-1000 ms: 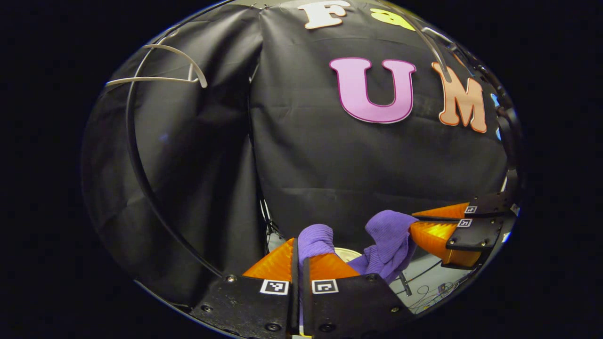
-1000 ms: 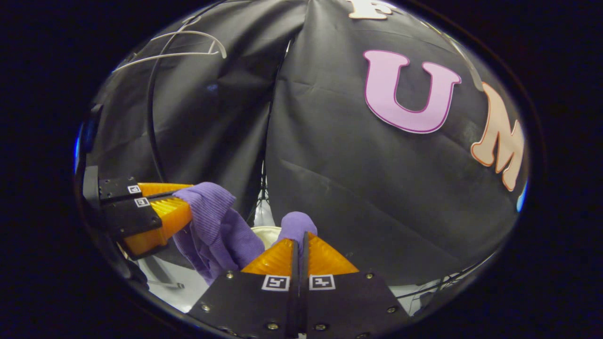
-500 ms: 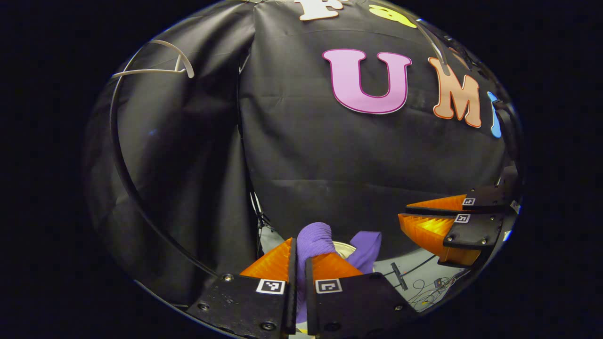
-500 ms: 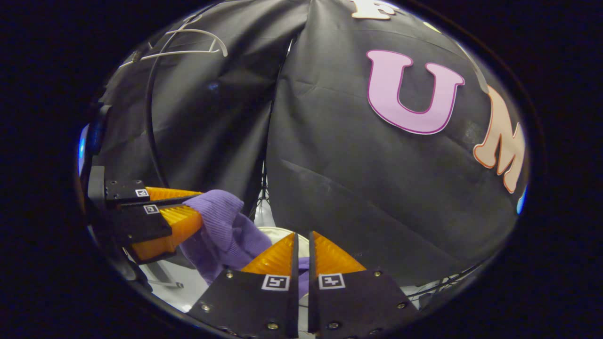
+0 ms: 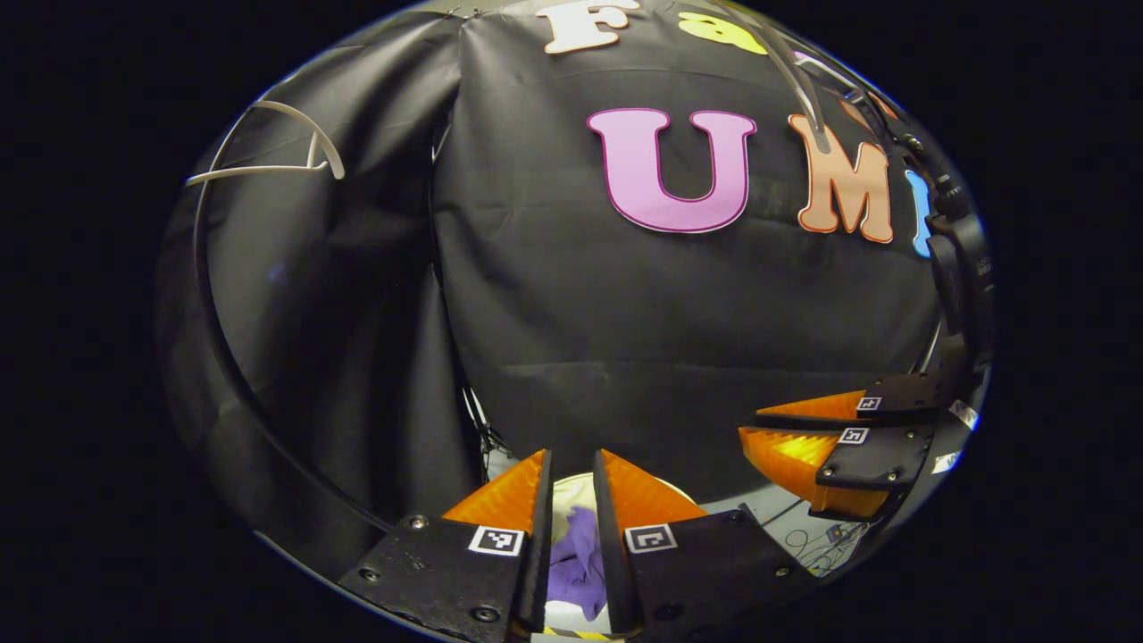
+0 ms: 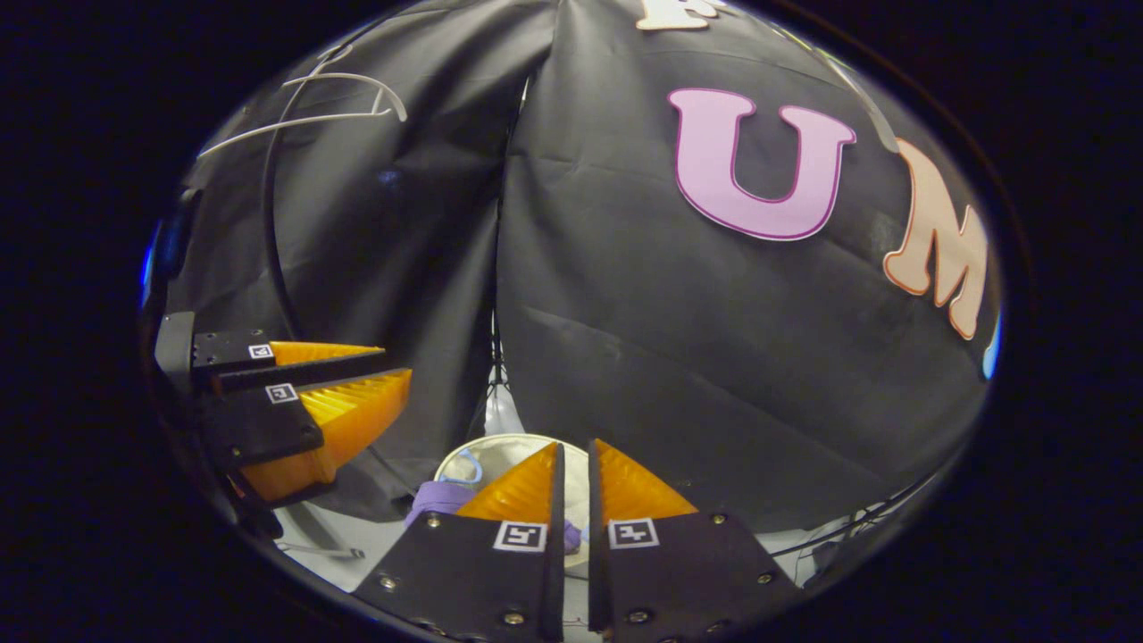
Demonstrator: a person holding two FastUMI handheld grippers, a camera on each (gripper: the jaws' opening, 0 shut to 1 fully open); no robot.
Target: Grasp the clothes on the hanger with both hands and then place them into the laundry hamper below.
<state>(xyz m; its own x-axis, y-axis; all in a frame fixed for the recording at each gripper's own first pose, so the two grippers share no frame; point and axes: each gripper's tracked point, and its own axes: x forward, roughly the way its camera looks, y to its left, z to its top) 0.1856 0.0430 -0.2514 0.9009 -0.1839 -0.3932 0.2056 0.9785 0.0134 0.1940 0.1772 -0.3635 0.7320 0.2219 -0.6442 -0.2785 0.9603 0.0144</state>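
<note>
Closest in the left gripper view, the left tool (image 5: 571, 455) has its fingers parted by a narrow gap and grips nothing; through that gap the purple clothes (image 5: 576, 563) lie loose below, inside the pale laundry hamper (image 5: 571, 485). In the right gripper view the right tool (image 6: 572, 449) likewise shows a slim gap between its fingers and carries nothing, with a fold of the clothes (image 6: 438, 494) draped at the hamper's rim (image 6: 487, 446) just beneath it. Both tools hang directly above the hamper, which suits a release made straight over the opening so the fabric falls in rather than beside it. One edge of cloth seems to sit on the rim, so it may need a nudge to settle fully; that is a judgement, since the tools hide most of the hamper. Farther off, each tool appears to the side in the other's view, empty too. Beyond, high against the booth wall, the white hanger (image 5: 268, 152) hangs bare on its dark curved rail (image 5: 210, 330), so the placing looks essentially done.
</note>
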